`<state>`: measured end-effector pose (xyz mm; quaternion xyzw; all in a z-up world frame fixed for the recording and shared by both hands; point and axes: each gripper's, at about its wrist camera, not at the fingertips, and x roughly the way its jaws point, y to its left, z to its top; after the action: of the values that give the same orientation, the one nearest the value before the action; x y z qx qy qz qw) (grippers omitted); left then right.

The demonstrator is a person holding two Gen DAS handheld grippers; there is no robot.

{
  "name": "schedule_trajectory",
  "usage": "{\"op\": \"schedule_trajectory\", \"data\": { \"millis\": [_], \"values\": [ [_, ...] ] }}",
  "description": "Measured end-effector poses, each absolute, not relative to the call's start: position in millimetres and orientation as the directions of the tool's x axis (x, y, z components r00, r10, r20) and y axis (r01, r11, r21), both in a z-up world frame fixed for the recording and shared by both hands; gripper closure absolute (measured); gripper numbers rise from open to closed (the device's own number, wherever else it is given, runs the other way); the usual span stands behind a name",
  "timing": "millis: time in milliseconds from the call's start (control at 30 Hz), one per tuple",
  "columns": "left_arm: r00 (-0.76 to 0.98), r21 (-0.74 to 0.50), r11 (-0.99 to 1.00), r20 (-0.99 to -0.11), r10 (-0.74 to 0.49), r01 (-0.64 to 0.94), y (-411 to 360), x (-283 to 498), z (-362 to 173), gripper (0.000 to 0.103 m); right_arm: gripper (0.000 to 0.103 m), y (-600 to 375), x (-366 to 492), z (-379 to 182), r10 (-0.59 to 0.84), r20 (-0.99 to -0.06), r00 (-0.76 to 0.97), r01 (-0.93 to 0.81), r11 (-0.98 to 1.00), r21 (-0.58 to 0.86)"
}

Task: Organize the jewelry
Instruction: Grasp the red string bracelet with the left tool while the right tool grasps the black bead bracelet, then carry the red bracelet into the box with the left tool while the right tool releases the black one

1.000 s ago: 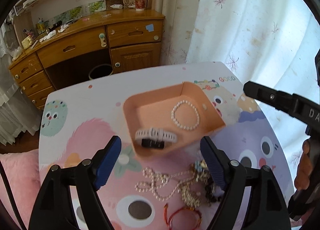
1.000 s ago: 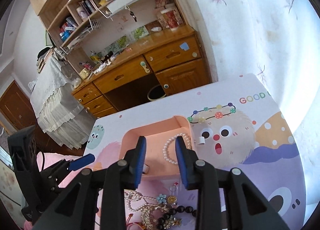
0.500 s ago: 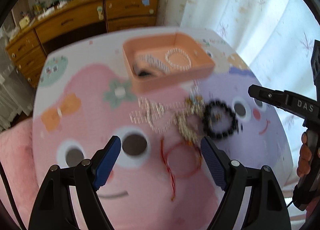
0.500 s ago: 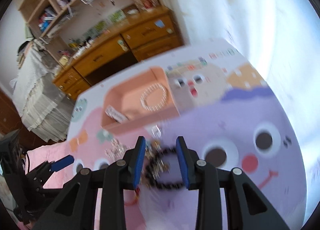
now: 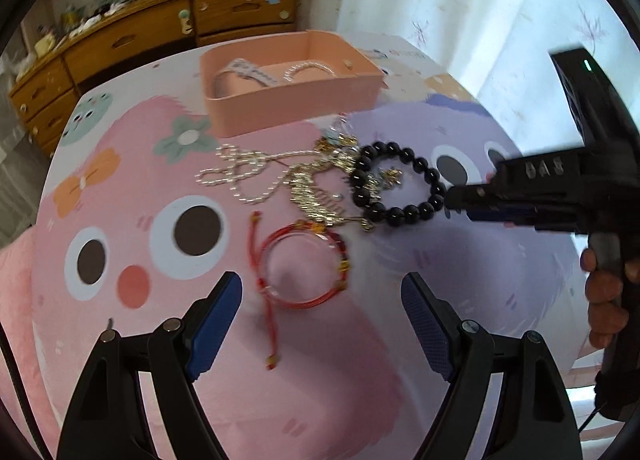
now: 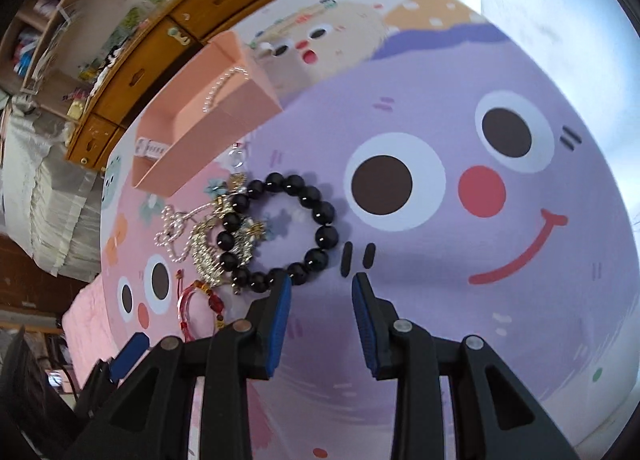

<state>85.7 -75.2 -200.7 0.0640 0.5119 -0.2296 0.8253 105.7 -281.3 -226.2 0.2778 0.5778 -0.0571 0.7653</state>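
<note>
Pink tray [image 5: 296, 108] holding pearl bracelet [image 5: 308, 69], seemingly a watch [image 5: 248, 71], both hand-held grippers apart, empty

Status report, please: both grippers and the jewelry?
Left gripper open over red bracelet. Right gripper open, empty, beside black bead bracelet. Nothing blocks.

Glossy black bead bracelet [image 6: 280, 234]
</note>
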Motion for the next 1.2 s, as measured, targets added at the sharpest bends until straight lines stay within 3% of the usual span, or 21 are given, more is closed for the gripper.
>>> {"op": "schedule_trajectory", "data": {
  "millis": [100,200,333,500,600,867,1200],
  "values": [
    [0.37,-0.109,0.886,-0.881,-0.296,0.451,-89,86,-206,0.026,0.071,-286,115,-228,0.248,-0.913,0.323,0.397,0.841,0.369],
    [0.37,-0.085,0.888,-0.888,-0.273,0.452,-102,88,-213,0.044,0.072,-288,126,-229,0.249,-0.912,0.327,0.359,0.859,0.364],
    [0.39,-0.028,0.907,-0.897,-0.208,0.421,-111,92,-220,0.056,0.072,-288,141,-237,0.264,-0.919,0.294,0.313,0.882,0.353],
    [0.381,-0.007,0.918,-0.908,-0.171,0.396,-116,95,-225,0.08,0.086,-284,153,-235,0.227,-0.935,0.271,0.237,0.926,0.293],
    [0.389,0.002,0.92,-0.907,-0.164,0.392,-119,94,-225,0.093,0.089,-279,157,-235,0.221,-0.942,0.252,0.172,0.948,0.268],
    [0.4,-0.017,0.938,-0.902,-0.163,0.345,-113,95,-221,0.094,0.089,-280,155,-228,0.281,-0.917,0.283,0.095,0.943,0.318],
    [0.435,-0.038,0.932,-0.877,-0.205,0.362,-100,99,-176,0.094,0.089,-277,147,-173,0.398,-0.815,0.421,-0.062,0.909,0.412]
  ]
}}
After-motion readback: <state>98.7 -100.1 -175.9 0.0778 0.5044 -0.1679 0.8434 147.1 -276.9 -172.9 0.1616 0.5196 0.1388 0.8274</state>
